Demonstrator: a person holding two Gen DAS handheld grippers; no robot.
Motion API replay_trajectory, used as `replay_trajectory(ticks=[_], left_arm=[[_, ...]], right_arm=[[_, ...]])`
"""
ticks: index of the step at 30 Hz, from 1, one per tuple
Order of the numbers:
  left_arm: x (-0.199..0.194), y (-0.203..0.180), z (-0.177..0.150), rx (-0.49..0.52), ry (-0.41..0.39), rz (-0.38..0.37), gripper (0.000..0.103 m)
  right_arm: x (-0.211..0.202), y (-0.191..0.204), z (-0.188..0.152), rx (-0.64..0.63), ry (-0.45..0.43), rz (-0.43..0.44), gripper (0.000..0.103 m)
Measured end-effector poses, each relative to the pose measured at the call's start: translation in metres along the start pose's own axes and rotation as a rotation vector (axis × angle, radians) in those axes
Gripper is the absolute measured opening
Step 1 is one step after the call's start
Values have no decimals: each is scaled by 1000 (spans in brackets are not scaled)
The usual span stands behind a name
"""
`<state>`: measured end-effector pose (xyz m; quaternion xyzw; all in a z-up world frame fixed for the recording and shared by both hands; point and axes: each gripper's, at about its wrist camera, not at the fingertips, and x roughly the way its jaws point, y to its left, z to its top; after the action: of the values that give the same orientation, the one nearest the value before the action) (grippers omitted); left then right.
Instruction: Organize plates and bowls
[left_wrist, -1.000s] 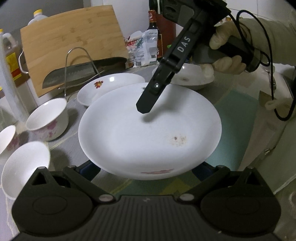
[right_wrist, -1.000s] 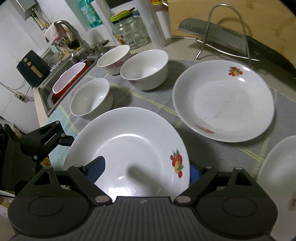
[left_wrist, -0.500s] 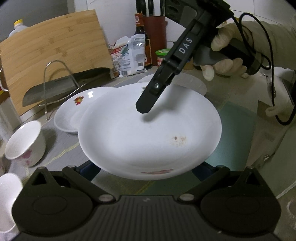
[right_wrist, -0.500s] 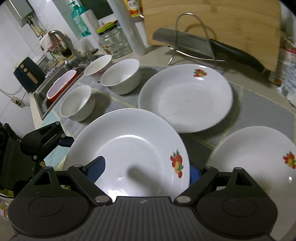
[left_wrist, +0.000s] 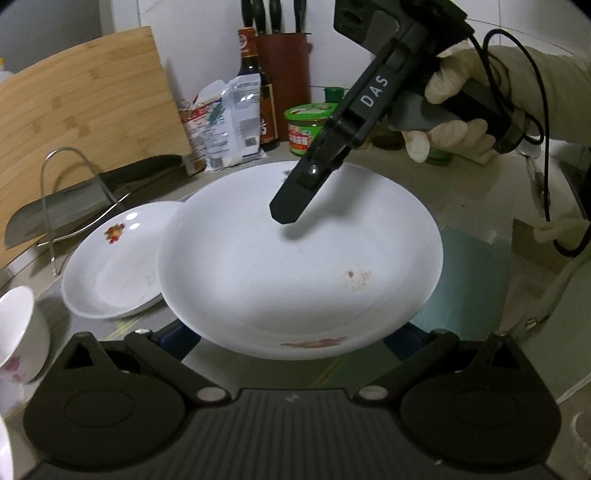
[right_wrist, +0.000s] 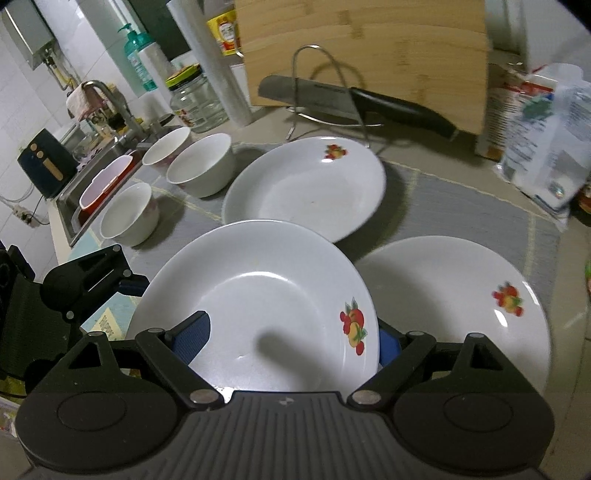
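Both tongs (left_wrist: 295, 332) (right_wrist: 284, 332) angled down, jaws wide, gloved hand (left_wrist: 454, 114) gripping handle.

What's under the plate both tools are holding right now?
Beneath the held plate the grey mat shows, with one flat plate partly under its right edge and another plate behind. Whatever sits directly below its middle is hidden.

Counter with a grey mat

The counter (right_wrist: 436, 155) carried a grey mat (right_wrist: 461, 206) bearing two plates (right_wrist: 306, 188) and three bowls (right_wrist: 201, 168).
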<state>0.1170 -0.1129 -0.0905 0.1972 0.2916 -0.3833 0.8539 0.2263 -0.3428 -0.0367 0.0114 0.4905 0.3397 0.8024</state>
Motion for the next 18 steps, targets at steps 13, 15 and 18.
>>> replay_trajectory(ticks=[13, 15, 18], left_arm=[[38, -14, 31, 31, -1, -33, 103], [43, -16, 34, 30, -1, -37, 103], [49, -18, 39, 35, -2, -39, 103]], right_arm=[[-23, -44, -12, 33, -30, -42, 93], [-25, -49, -14, 38, -34, -48, 93], [-26, -57, -13, 41, -37, -53, 93]])
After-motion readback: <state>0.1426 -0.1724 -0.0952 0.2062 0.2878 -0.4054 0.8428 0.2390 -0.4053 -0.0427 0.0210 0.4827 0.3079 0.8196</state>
